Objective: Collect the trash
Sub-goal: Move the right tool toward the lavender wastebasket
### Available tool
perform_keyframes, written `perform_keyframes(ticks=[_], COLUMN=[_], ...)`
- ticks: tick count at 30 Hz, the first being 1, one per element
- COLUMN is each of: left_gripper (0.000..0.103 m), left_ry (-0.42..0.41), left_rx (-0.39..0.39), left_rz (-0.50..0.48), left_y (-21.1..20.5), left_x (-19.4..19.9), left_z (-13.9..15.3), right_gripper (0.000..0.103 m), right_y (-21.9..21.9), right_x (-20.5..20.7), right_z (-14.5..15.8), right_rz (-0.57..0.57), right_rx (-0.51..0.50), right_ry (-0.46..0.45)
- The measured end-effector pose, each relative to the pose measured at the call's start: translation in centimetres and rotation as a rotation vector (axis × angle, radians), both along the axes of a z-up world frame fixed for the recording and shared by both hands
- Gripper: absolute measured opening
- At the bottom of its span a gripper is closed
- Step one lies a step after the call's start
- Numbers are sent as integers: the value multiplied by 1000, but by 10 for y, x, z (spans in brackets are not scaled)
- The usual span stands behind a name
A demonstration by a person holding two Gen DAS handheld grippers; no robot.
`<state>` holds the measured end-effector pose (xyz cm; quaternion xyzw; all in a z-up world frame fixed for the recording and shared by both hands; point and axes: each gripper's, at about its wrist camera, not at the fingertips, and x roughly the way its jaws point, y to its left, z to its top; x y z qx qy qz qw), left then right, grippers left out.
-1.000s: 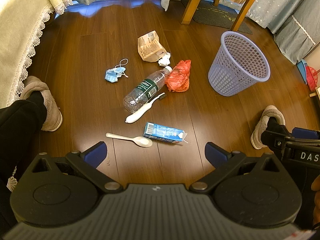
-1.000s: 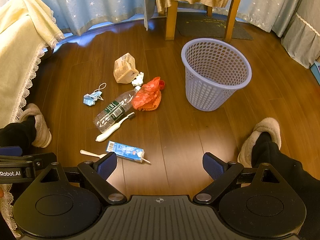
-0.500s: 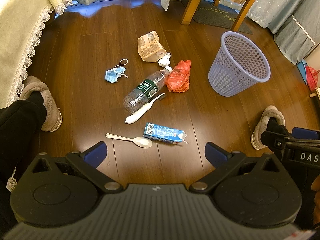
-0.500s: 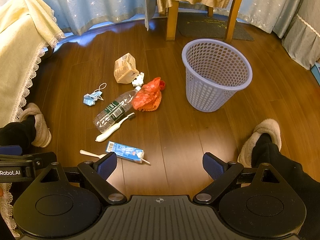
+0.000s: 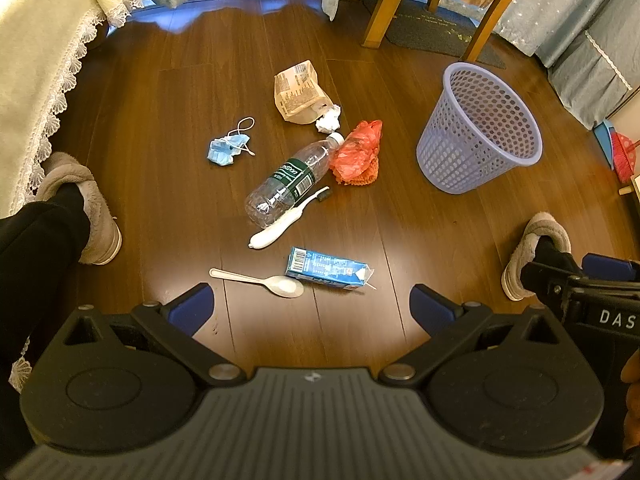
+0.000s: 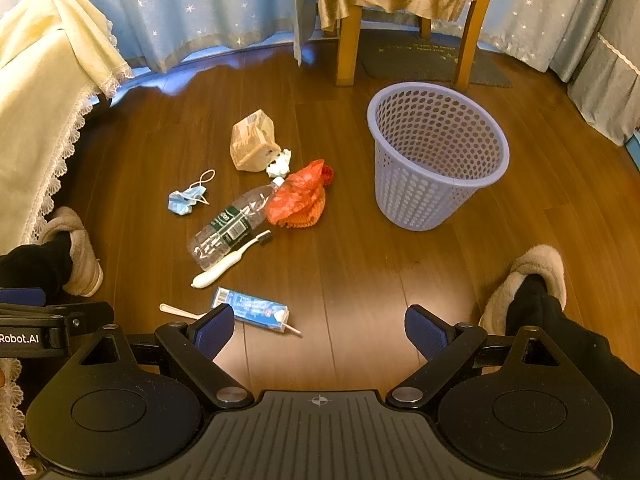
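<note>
Both hand-held grippers hang above the wooden floor [image 5: 168, 168], and each one is wide open and holds nothing: the left hand-held gripper [image 5: 312, 308] and the right hand-held gripper [image 6: 319, 330].

The trash lies in one loose group at the middle of the floor. In the left wrist view I count eight pieces, one of each: a spoon [image 5: 260, 282] and a carton [image 5: 328, 269] nearest the fingers, then a toothbrush [image 5: 286, 221] touching a bottle [image 5: 290, 181], a red bag [image 5: 358, 154] just beside the bottle's neck, a tissue [image 5: 329, 119] touching a brown bag [image 5: 298, 92] at 12 o'clock, and a mask [image 5: 228, 148] apart at 10 o'clock.

One basket [image 6: 436, 156] stands upright at 2 o'clock from the group, well apart from it.

Bare floor lies between the basket and the trash, and also in front of the right hand-held gripper. The room is bounded by a bed cover [image 6: 44, 92] at 9 o'clock, curtains [image 6: 208, 4] at 12 o'clock and chair legs [image 6: 346, 46] behind the basket. Two slippers [image 6: 528, 280] of the person stand at 4 and 8 o'clock.
</note>
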<state>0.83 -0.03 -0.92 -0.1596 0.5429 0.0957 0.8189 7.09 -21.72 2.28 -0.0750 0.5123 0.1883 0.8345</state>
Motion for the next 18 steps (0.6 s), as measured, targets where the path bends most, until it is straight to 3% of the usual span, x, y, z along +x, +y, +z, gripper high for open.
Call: perform_keyframes(ticks=[13,18], left_gripper=[102,102], left_ry=[-23,-29], left_rx=[15,36], left_rz=[-33,-69], left_y=[2,0], left_x=[23,35], left_z=[-4,-8], right_gripper=[90,85], right_y=[-4,-3], right_x=[21,31], right_z=[-2,-6], right_rz=[64,103], right_rx=[-40,-77], right_ry=[-84,-108])
